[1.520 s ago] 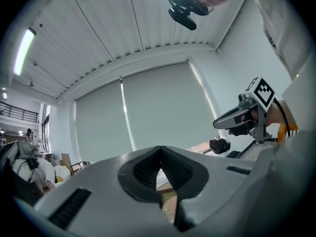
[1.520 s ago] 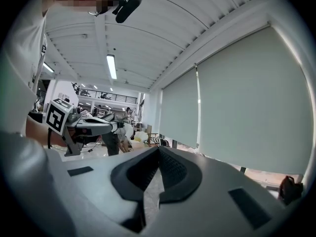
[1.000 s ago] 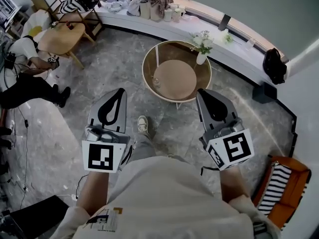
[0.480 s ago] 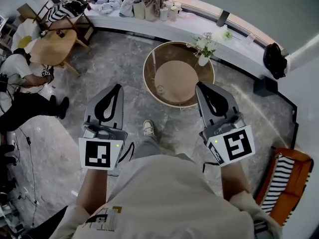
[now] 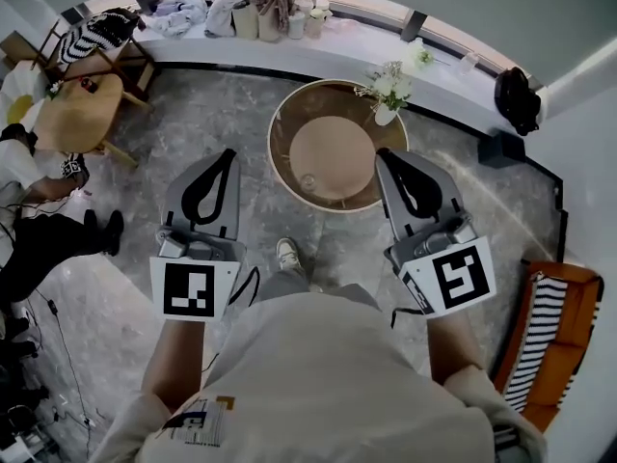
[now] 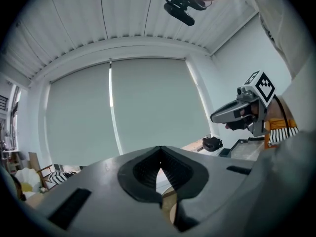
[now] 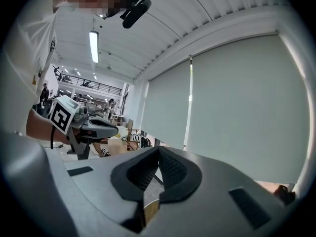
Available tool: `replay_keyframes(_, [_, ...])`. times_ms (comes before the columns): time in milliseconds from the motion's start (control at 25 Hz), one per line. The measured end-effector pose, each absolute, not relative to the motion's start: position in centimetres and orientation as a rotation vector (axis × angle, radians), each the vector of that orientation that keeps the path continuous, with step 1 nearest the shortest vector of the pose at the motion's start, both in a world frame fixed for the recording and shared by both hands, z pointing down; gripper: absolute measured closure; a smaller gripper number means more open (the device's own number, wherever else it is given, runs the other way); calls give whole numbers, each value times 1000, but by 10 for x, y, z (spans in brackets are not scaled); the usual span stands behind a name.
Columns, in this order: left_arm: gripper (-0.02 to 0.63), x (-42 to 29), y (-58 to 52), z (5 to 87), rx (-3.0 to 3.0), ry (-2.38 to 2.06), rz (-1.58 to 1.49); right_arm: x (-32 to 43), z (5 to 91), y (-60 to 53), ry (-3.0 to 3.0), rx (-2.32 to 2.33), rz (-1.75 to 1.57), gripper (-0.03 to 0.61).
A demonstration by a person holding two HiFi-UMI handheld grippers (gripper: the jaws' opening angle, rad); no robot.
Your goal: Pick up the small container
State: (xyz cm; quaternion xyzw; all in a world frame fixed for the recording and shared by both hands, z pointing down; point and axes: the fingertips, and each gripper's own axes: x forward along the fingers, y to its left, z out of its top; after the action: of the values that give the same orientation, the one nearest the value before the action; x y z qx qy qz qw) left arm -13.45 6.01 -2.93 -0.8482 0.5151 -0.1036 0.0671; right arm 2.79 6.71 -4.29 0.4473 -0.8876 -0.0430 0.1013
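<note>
We've stepped closer to the round bench (image 5: 274, 138), left gripper (image 5: 228, 156) and right gripper (image 5: 384, 158) both still closed and empty, small container (image 5: 308, 182) sitting near-left on it.

both arms reach forward from the bottom of the frame, bare forearms about parallel. left gripper (image 5: 214, 167) sits centre-left, right gripper (image 5: 403, 167) centre-right, both pointing toward the top of the frame. each has its jaws closed together with nothing between them.
</note>
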Motion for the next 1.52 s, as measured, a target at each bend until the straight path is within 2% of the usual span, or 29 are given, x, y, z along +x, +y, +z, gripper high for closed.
replay_keyframes(560, [606,-155,10,-18,-2611,1530,-297,16,-35,24,-2631,1406,11,572])
replay_keyframes(1040, [606,-112,-13,-4,-2609,1568,-369,52,-9,-8,-2645,1320,102,572])
replay_keyframes(1520, [604,-99,-44,33,-2643,1501,-462,33,30,-45,-2675,1190,172,572])
